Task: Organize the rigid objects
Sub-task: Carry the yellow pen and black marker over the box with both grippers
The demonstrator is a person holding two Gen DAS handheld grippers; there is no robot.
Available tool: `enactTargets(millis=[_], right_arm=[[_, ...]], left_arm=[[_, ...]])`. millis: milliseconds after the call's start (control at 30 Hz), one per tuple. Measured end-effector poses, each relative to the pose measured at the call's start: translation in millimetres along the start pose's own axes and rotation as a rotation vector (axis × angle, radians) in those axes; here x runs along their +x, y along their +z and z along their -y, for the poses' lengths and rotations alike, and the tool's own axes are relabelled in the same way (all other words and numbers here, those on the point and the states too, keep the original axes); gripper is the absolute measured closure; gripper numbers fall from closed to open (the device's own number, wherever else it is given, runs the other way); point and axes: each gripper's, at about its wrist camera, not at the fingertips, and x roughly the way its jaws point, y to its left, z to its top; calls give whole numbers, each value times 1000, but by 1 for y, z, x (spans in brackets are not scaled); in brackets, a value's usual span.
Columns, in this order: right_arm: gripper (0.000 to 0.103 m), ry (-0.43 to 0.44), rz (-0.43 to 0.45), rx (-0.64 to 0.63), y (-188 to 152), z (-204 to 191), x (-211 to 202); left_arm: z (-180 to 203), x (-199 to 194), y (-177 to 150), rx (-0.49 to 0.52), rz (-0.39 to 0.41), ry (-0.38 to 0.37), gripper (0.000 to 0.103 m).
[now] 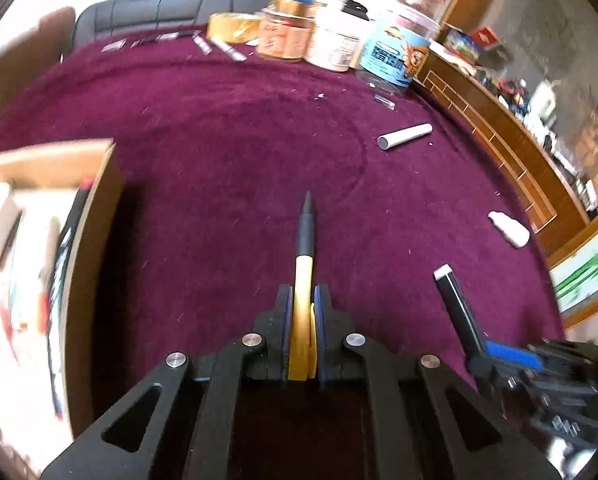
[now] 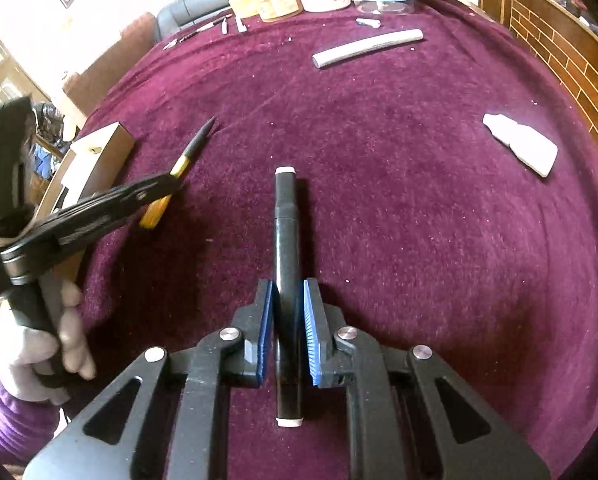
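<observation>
Left gripper (image 1: 302, 300) tight on yellow pen (image 1: 304, 256); right gripper (image 2: 287, 300) seemingly pinching black marker (image 2: 286, 240).

Probably a home living room: a plum-cloth table (image 2: 379, 200) bearing food jars (image 1: 339, 36), beside a dark sofa (image 1: 159, 8) and wooden cabinet (image 1: 499, 128).

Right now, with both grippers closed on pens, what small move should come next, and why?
Probably lift the left gripper and carry its yellow pen over to the cardboard box beside it. Its pads already clamp the barrel, and the box holds similar items. The right gripper, on the black marker, sits farther away.
</observation>
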Motion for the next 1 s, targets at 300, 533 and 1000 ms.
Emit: enactTargets(millis=[300, 533, 1000], right_arm=[[83, 0, 18, 22, -1, -2, -1], [73, -71, 58, -17, 1, -17, 5], [91, -90, 133, 2, -11, -25, -13]], left_arm=[[2, -6, -12, -11, 17, 3, 88], [34, 1, -18, 142, 60, 116, 95], [17, -65, -41, 58, 111, -20, 98]])
